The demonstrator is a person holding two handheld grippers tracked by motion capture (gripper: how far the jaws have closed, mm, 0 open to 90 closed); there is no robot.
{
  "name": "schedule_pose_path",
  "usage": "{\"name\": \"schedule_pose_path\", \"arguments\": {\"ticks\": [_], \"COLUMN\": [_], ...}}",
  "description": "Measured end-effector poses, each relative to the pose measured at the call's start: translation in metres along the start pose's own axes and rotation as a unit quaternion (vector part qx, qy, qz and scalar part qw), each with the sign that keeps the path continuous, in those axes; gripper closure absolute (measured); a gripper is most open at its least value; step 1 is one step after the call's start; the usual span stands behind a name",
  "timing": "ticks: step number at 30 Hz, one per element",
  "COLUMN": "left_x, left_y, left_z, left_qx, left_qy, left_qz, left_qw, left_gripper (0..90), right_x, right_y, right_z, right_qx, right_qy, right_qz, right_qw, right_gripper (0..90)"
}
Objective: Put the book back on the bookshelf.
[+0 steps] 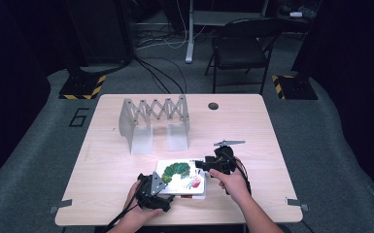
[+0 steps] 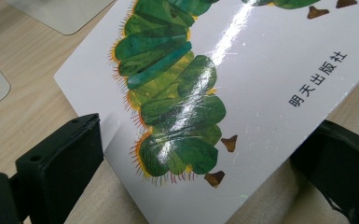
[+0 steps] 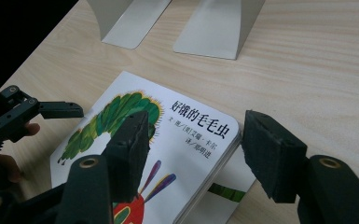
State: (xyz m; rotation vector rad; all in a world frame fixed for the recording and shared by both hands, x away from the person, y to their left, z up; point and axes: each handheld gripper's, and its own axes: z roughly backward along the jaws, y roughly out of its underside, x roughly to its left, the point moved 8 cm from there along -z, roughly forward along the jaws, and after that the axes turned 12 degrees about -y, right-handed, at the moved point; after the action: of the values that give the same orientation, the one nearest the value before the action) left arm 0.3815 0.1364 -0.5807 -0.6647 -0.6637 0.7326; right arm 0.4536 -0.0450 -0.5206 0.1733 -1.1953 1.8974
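Books: two, stacked; your upper one is the caterpillar book (image 1: 179, 174), white-covered with a green caterpillar, and a second book (image 3: 224, 186) shows beneath its corner.
Rack: one grey accordion book rack (image 1: 153, 119), beyond the caterpillar book, well apart from it, toward the far side of the table (image 1: 252, 131).
Hand-held grippers: two, one in each of your hands.
Left hand-held gripper (image 1: 161, 190): at the caterpillar book's near-left corner; its jaws are spread, one on each side of that corner, and the book's edge lies across the gap between them. Whether either jaw touches the cover, you cannot tell.
Right hand-held gripper (image 1: 200, 165): at the caterpillar book's right edge; its jaws stand apart, one over the cover, the other beyond the book's edge.
Chair: one black folding chair (image 1: 240, 48), past the table's far edge.
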Motion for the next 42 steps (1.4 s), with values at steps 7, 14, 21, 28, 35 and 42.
{"name": "schedule_pose_path", "arguments": {"ticks": [7, 14, 21, 28, 35, 42], "left_x": [-0.005, -0.008, -0.007, -0.006, -0.004, -0.004], "left_y": [-0.003, -0.004, -0.004, -0.004, -0.003, -0.003], "left_z": [0.004, 0.004, 0.004, 0.003, 0.004, 0.004], "left_qx": [-0.028, -0.043, -0.039, -0.046, -0.045, -0.047], "left_qy": [-0.007, -0.010, -0.008, -0.007, -0.003, -0.002], "left_qz": [-0.032, -0.035, -0.037, -0.037, -0.044, -0.042], "left_qw": [0.9991, 0.9984, 0.9985, 0.9982, 0.9980, 0.9980], "left_gripper": [9.6, 18.9, 19.0, 19.0, 19.0, 19.0], "right_x": [0.000, 0.019, 0.012, 0.003, -0.005, -0.012], "right_y": [0.000, 0.007, 0.008, 0.008, -0.001, -0.026], "right_z": [0.000, -0.014, -0.013, -0.010, -0.009, -0.023], "right_qx": [-0.002, 0.034, 0.026, 0.029, 0.061, 0.065], "right_qy": [-0.001, -0.047, -0.035, -0.013, 0.010, 0.016], "right_qz": [-0.002, 0.022, 0.014, 0.012, 0.011, 0.017], "right_qw": [1.0000, 0.9981, 0.9990, 0.9994, 0.9980, 0.9976], "right_gripper": [42.5, 45.3, 41.1, 37.0, 34.4, 33.9]}}
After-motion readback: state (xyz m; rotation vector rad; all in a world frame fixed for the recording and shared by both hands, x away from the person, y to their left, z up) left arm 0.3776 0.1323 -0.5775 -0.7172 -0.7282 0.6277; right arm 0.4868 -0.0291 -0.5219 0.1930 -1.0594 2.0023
